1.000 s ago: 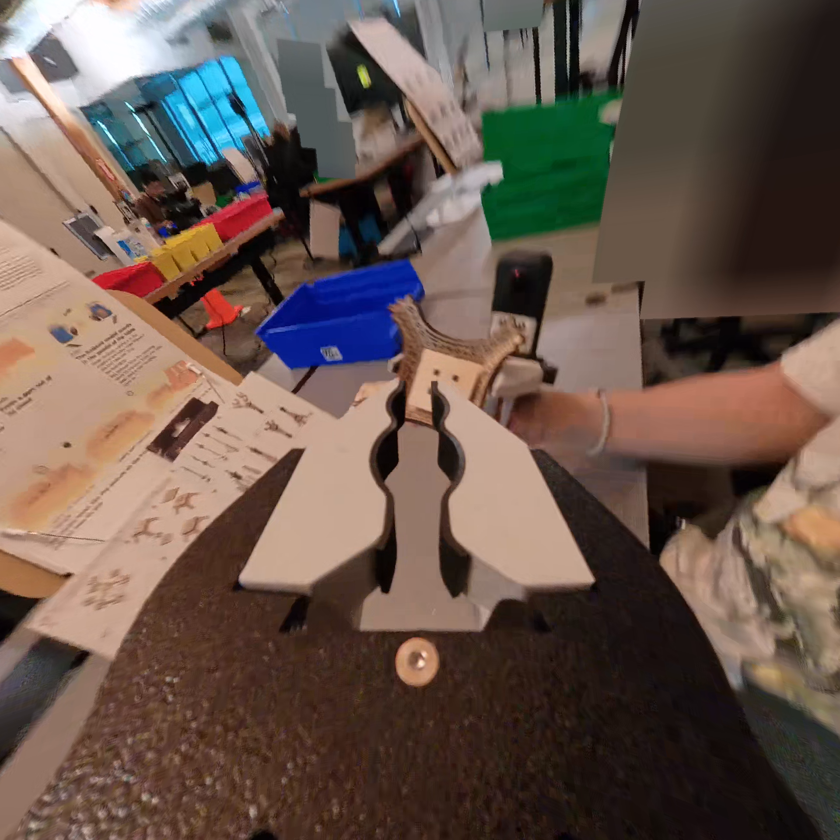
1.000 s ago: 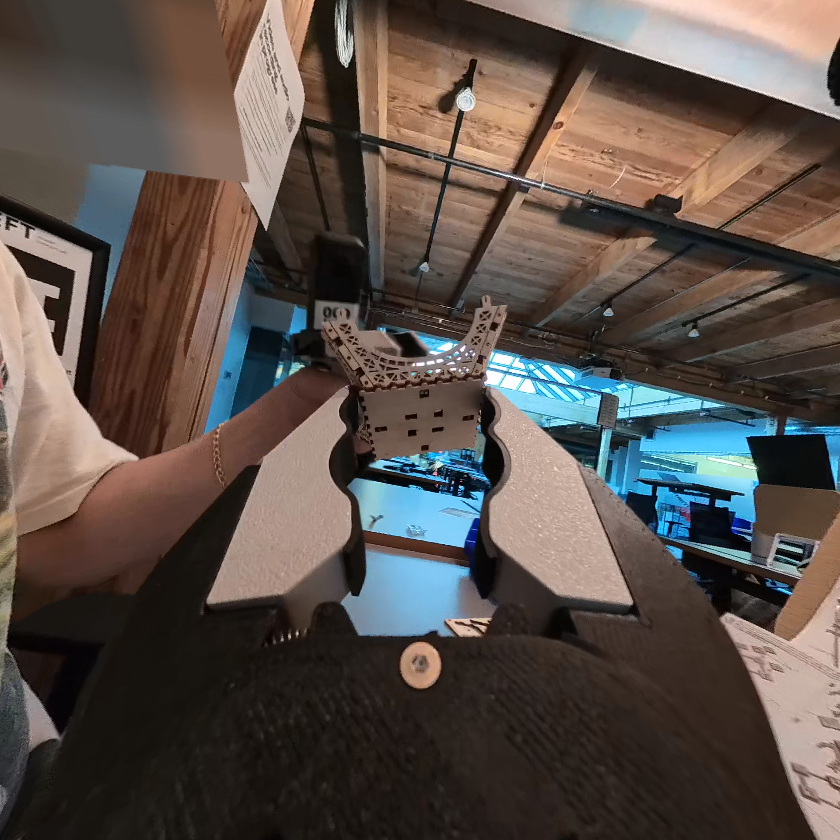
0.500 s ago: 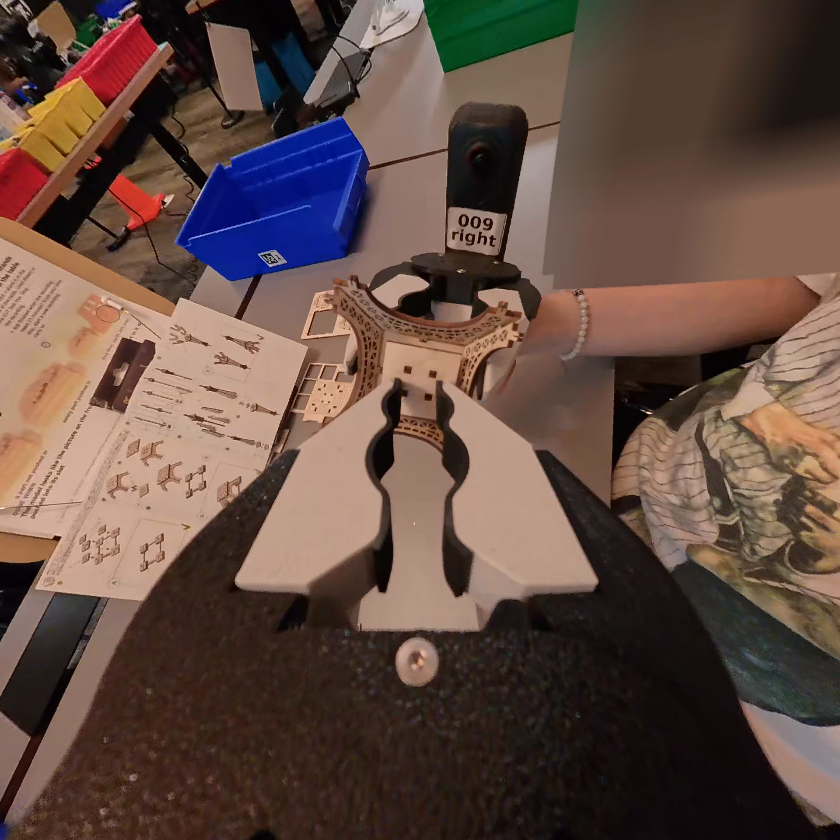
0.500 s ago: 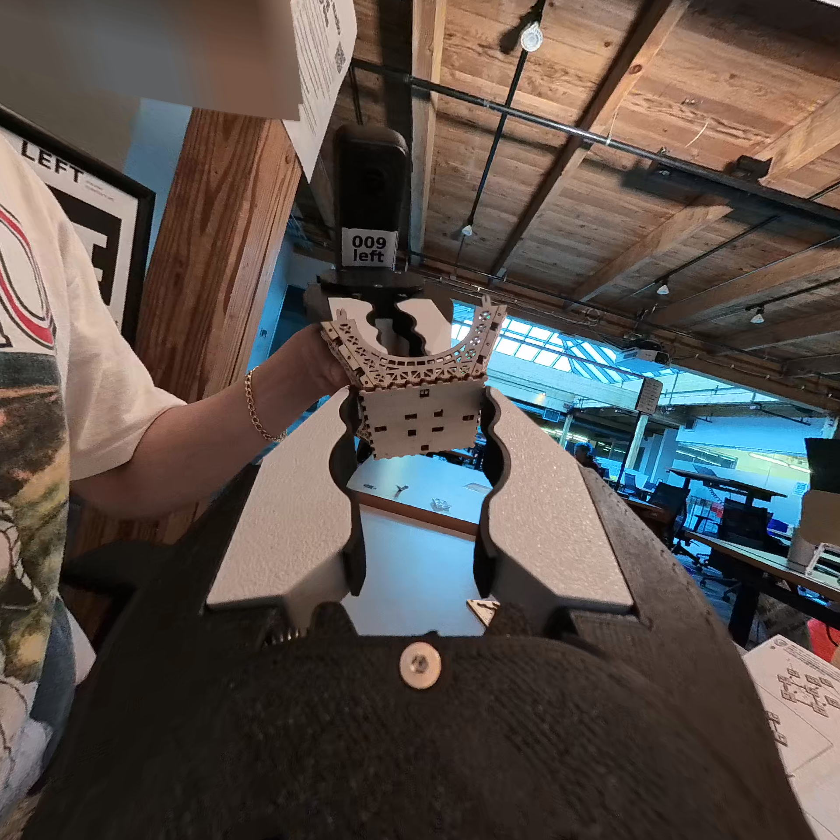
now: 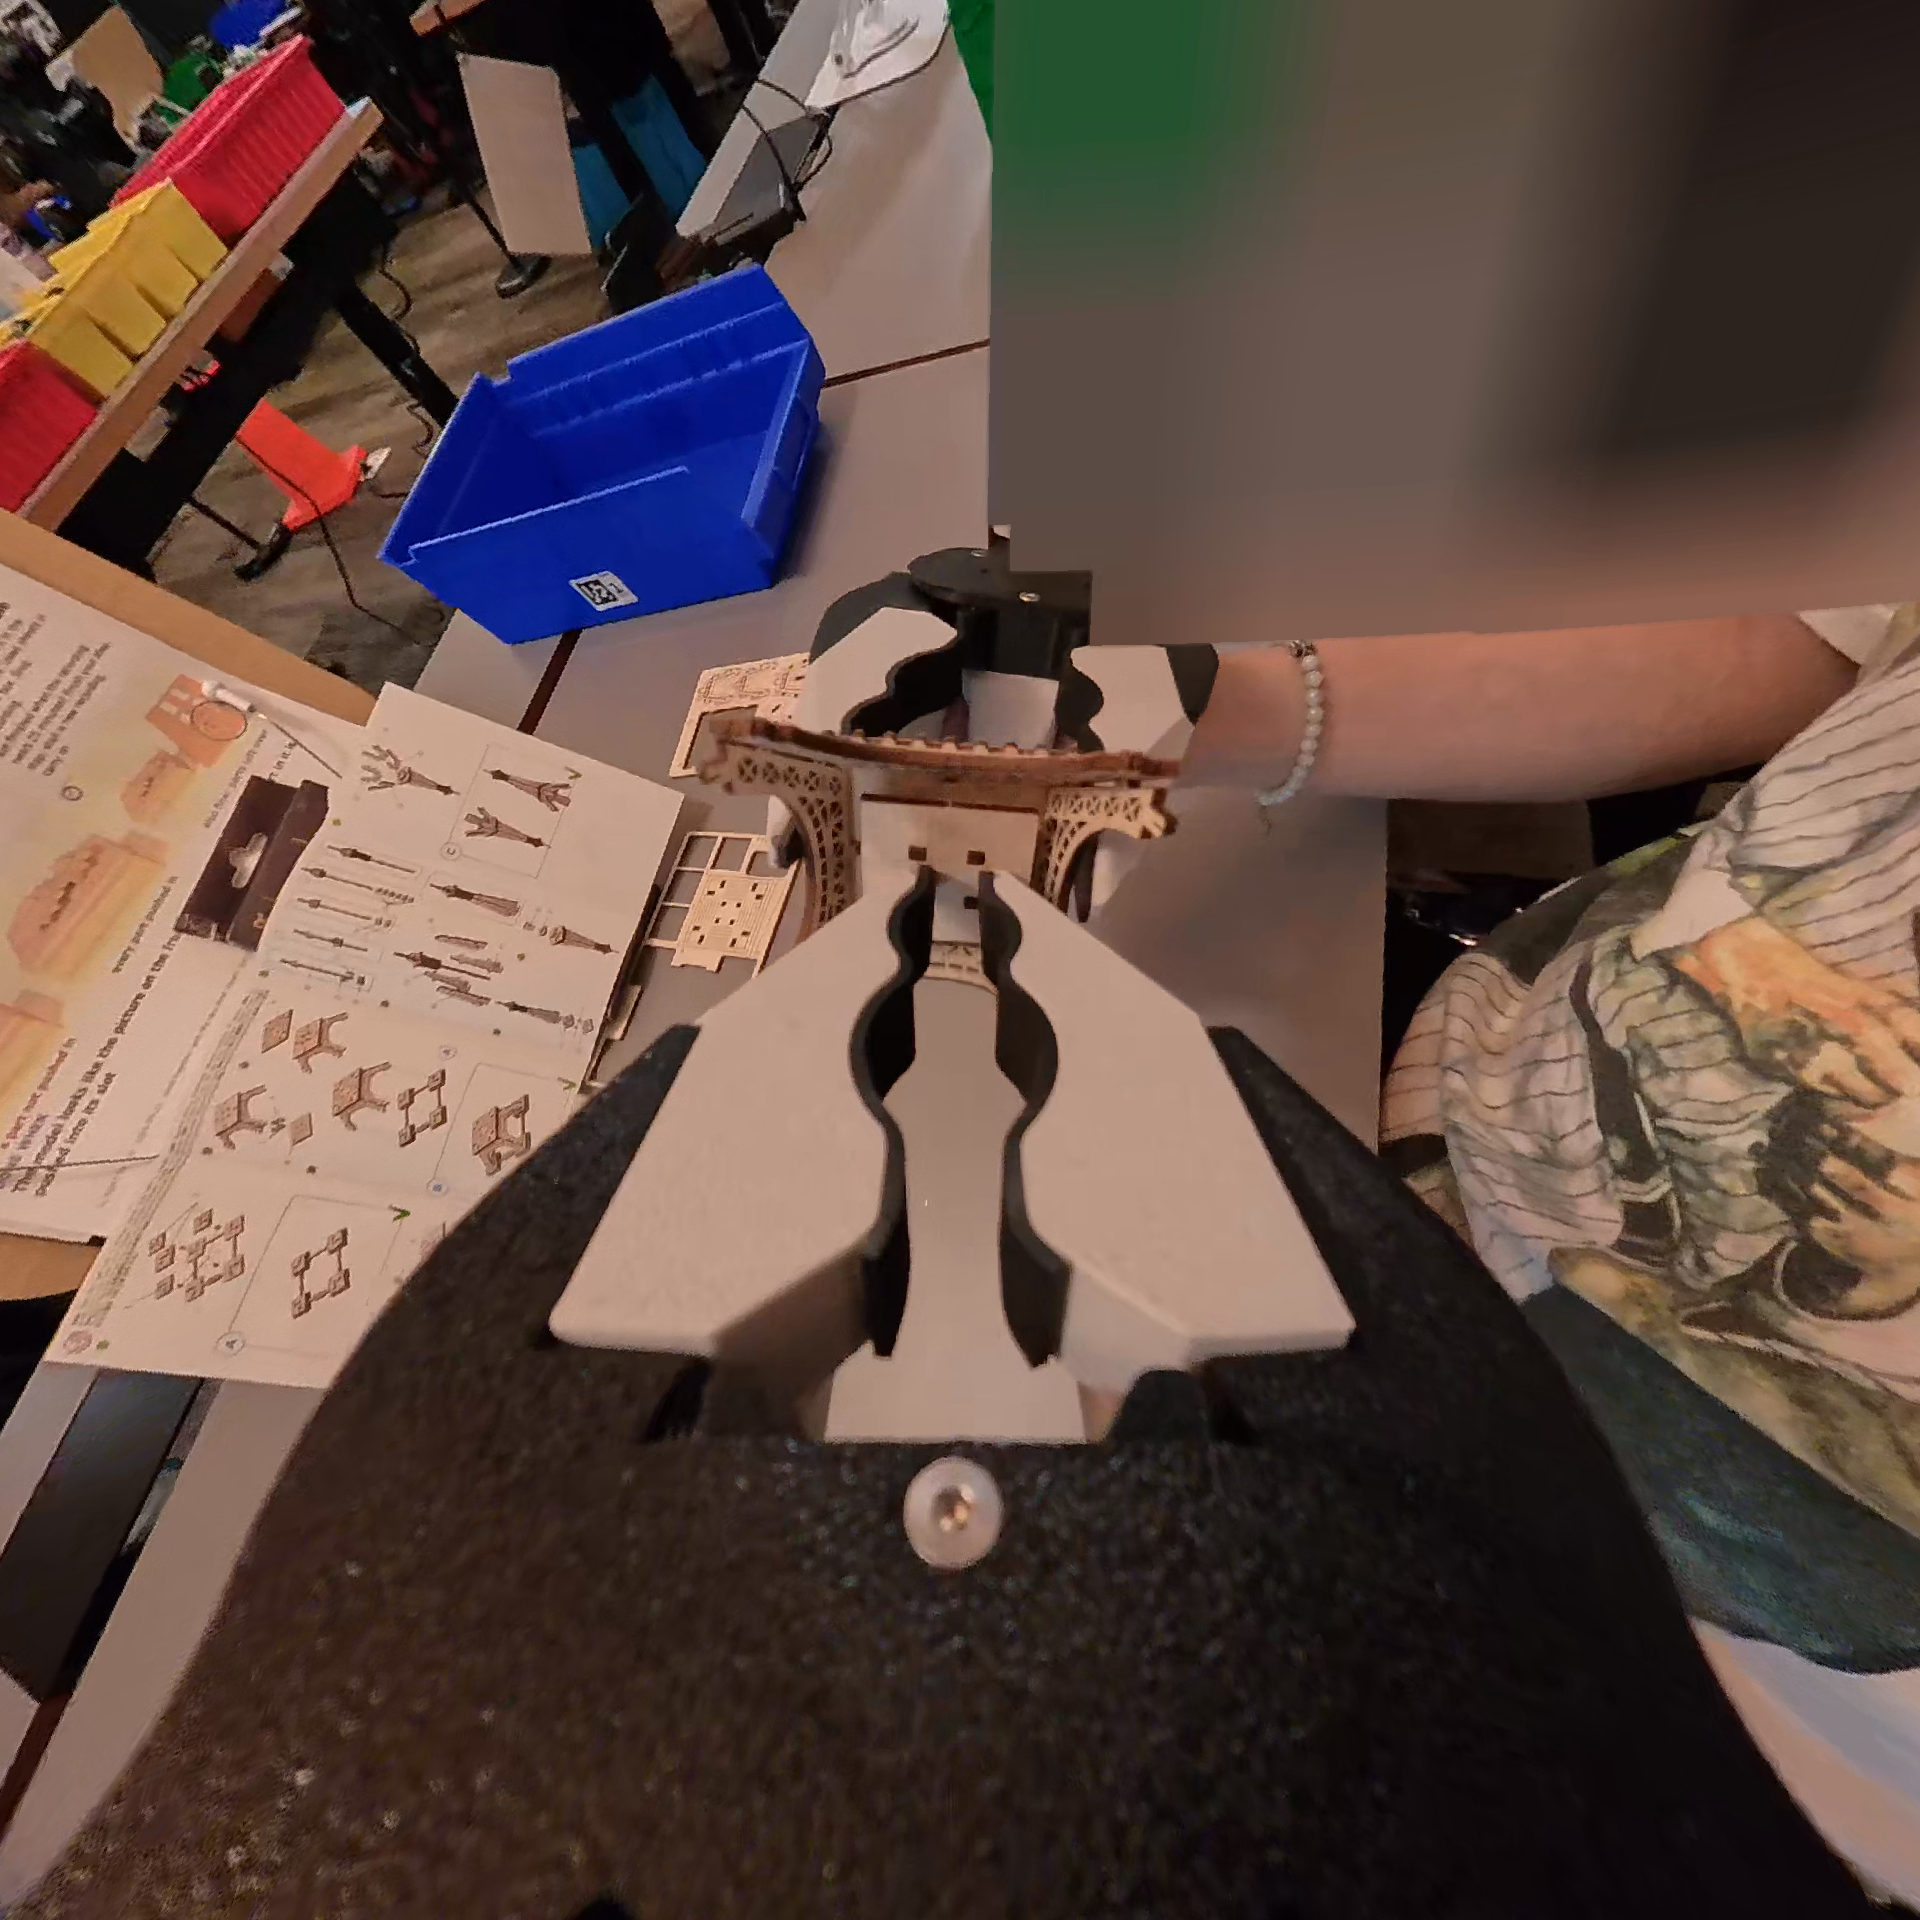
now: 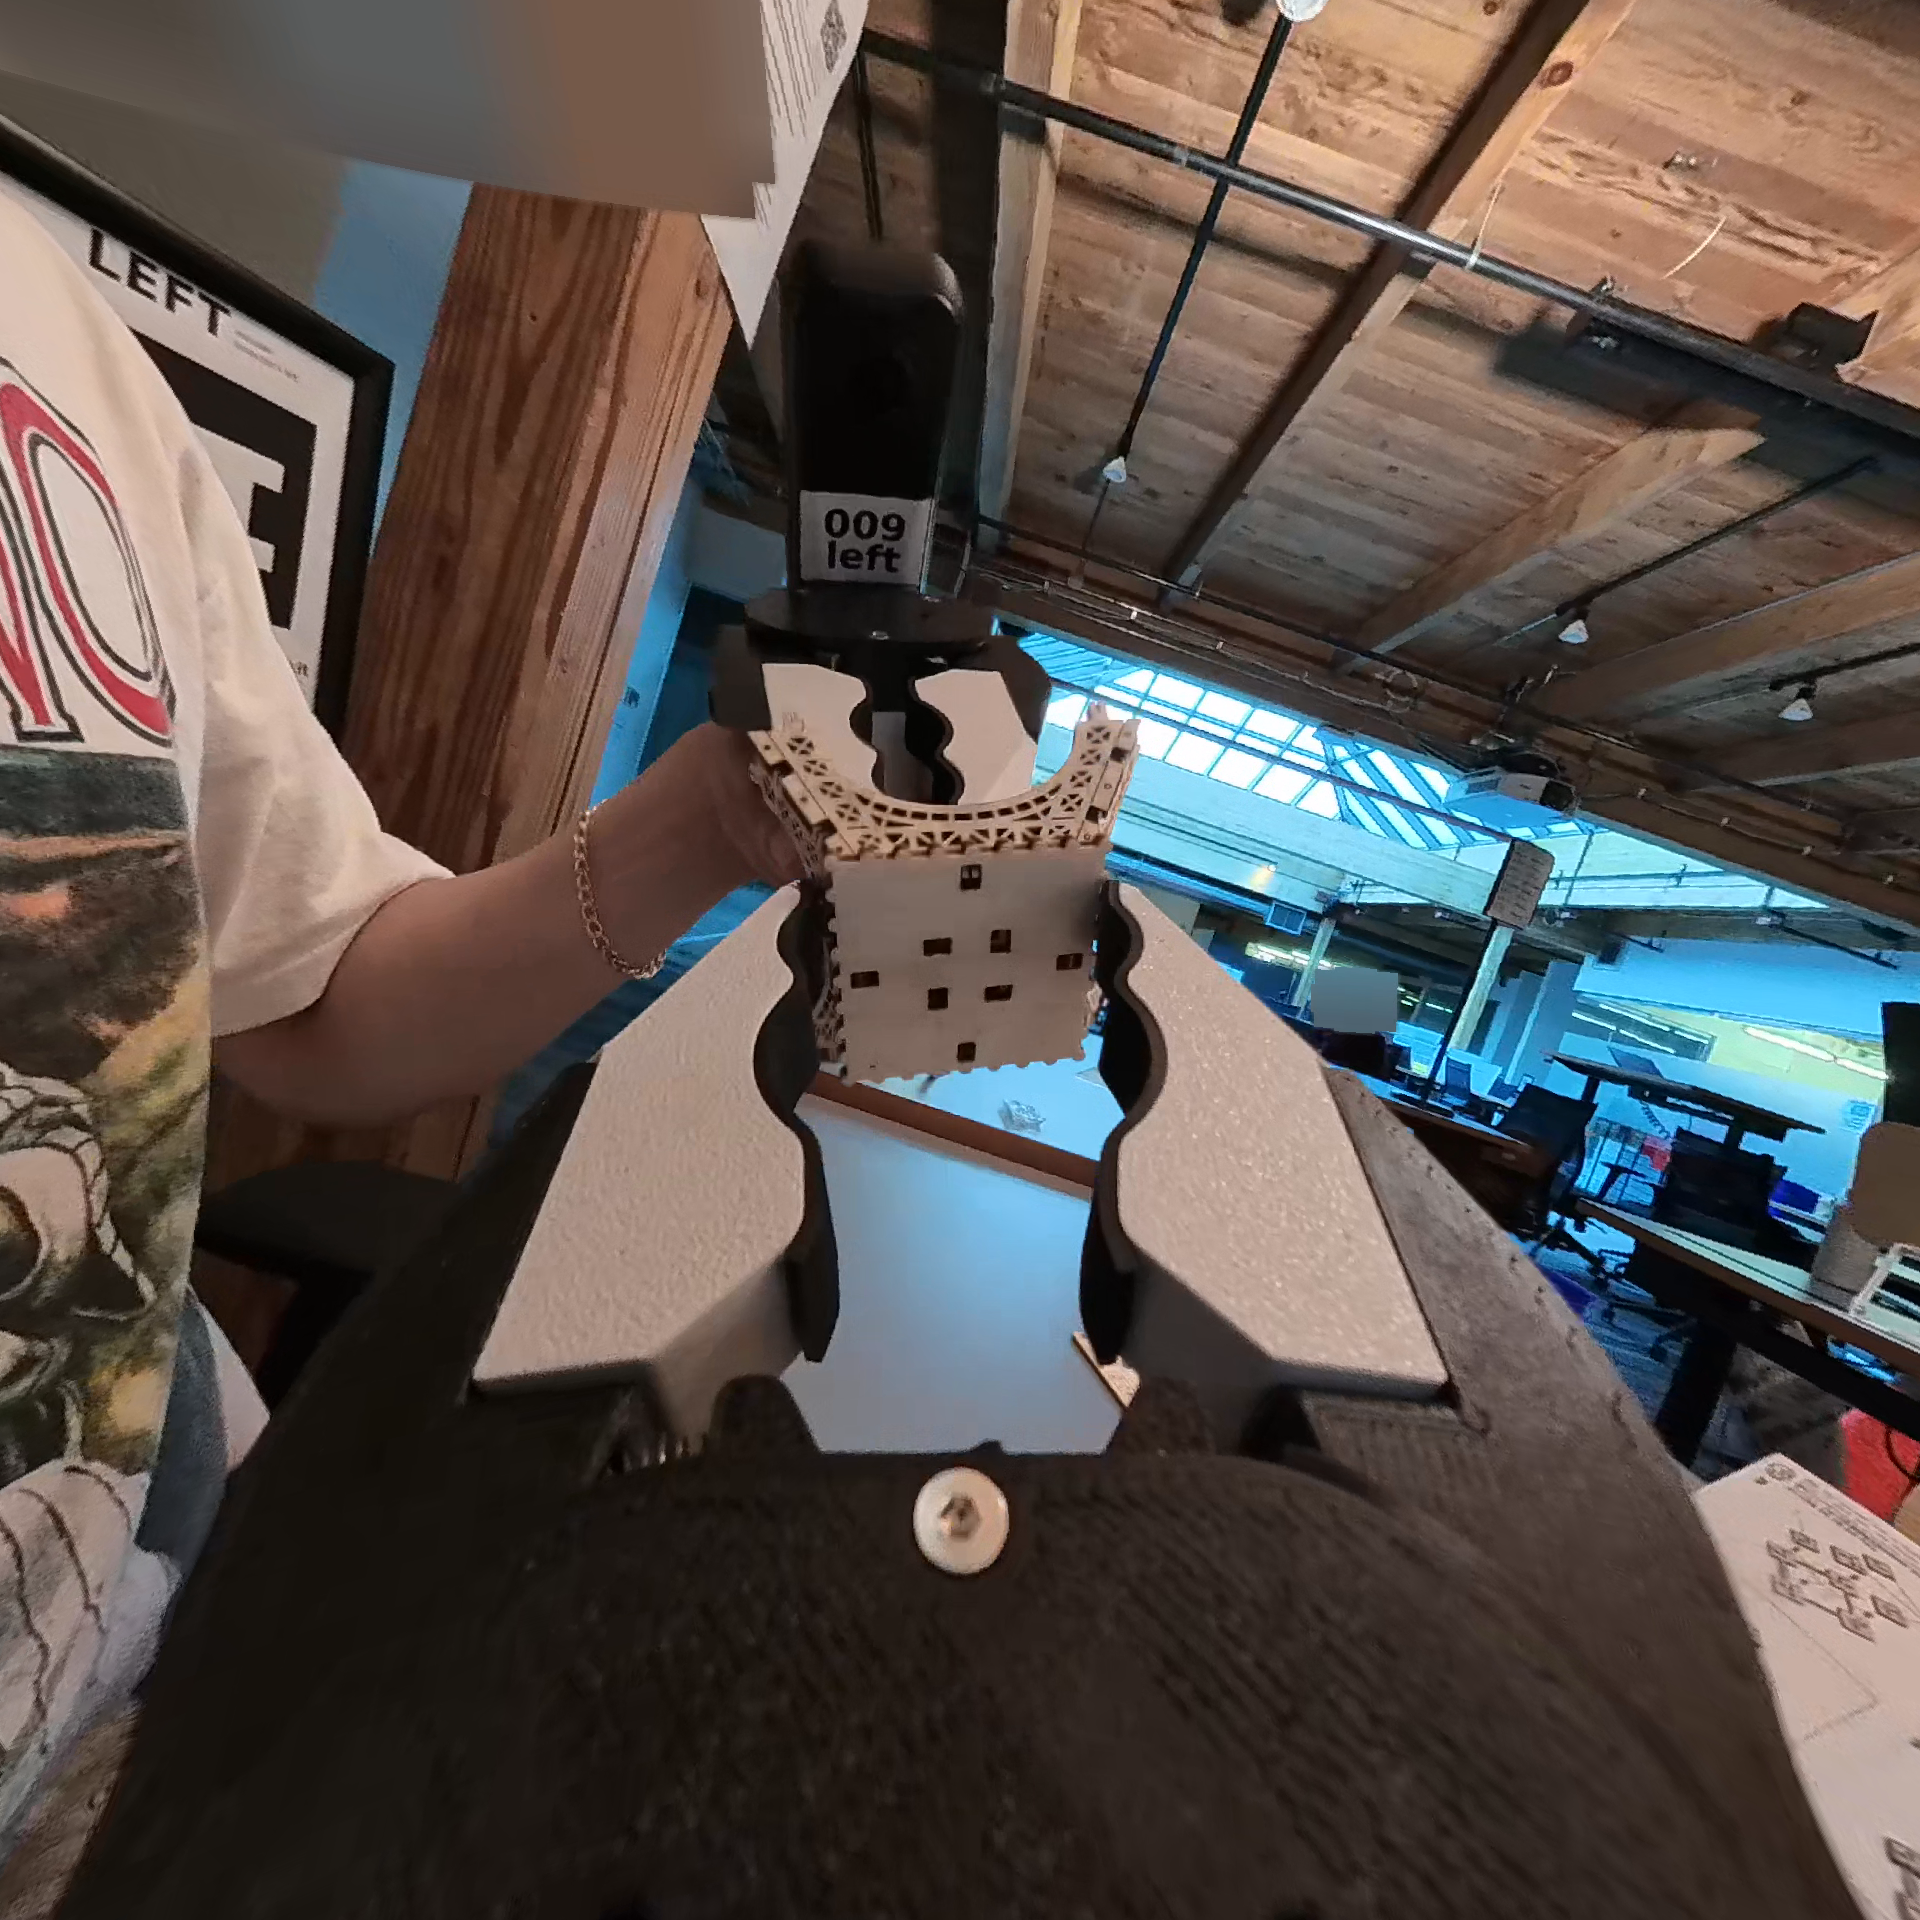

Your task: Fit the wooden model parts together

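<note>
The wooden model [image 6: 961, 966] is a small slotted box with lattice tower legs and arches. My right gripper [image 6: 956, 914] is shut on the box's two sides and holds it up in the air. In the left wrist view the model [image 5: 940, 821] sits right at my left gripper [image 5: 951, 883], whose nearly closed fingertips pinch its pale plate from the opposite side. The right gripper [image 5: 961, 675] shows behind the model there. The left gripper [image 6: 899, 727] shows behind the arch in the right wrist view.
A blue bin [image 5: 623, 499] stands at the back of the grey table [image 5: 1195, 987]. Instruction sheets [image 5: 343, 997] and flat wooden part frames [image 5: 727, 914] lie to the left. The person's forearm [image 5: 1507, 717] and torso are on the right. The grippers are tip to tip, or close to it.
The left gripper has tilted down toward the table and come in line with the model, opposite the right gripper. The right gripper keeps its hold; the model has turned with it.
</note>
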The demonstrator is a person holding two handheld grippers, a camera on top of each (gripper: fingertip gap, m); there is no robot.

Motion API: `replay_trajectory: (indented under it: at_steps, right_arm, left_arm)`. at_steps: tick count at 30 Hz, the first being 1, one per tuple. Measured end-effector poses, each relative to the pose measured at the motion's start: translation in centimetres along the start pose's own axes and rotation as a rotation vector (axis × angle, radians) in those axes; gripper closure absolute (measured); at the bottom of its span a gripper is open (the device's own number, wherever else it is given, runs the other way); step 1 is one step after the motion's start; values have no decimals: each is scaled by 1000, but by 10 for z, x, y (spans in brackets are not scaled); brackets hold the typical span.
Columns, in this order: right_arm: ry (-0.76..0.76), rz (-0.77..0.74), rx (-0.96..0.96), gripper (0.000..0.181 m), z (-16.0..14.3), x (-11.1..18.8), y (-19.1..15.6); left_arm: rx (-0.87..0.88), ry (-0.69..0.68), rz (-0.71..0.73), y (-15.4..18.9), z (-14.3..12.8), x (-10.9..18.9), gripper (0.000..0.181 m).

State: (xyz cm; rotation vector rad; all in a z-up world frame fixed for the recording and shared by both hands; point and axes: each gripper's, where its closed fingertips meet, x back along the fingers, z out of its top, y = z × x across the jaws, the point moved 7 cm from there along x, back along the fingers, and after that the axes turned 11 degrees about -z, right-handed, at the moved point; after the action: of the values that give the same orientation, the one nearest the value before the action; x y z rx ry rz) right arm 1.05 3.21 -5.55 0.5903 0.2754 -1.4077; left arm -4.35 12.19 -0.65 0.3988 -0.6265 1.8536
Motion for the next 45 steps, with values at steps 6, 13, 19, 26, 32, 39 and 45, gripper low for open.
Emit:
replay_trajectory:
  at_steps: [6, 13, 19, 26, 32, 39, 45]
  right_arm:
    - [30, 17, -65, 130, -1, 3, 3]
    - [54, -4, -137, 130, -8, 6, 9]
    - [105, 6, -197, 129, -9, 8, 11]
    - [160, 0, -259, 129, -10, 9, 13]
    - [159, -20, -252, 130, -9, 9, 14]
    - [127, -66, -143, 130, -5, 10, 16]
    - [204, -40, -204, 130, 0, 16, 17]
  left_arm:
    - [50, 37, 18, 1, 0, -3, 176]
    - [132, 132, 23, -5, -10, -10, 176]
    - [167, 231, 53, -7, -13, -11, 168]
    - [213, 284, 74, -8, -14, -13, 167]
    - [241, 271, 57, -11, -12, -14, 167]
    - [328, 368, 10, -18, -18, -16, 161]
    - [355, 447, -31, -18, -14, -22, 156]
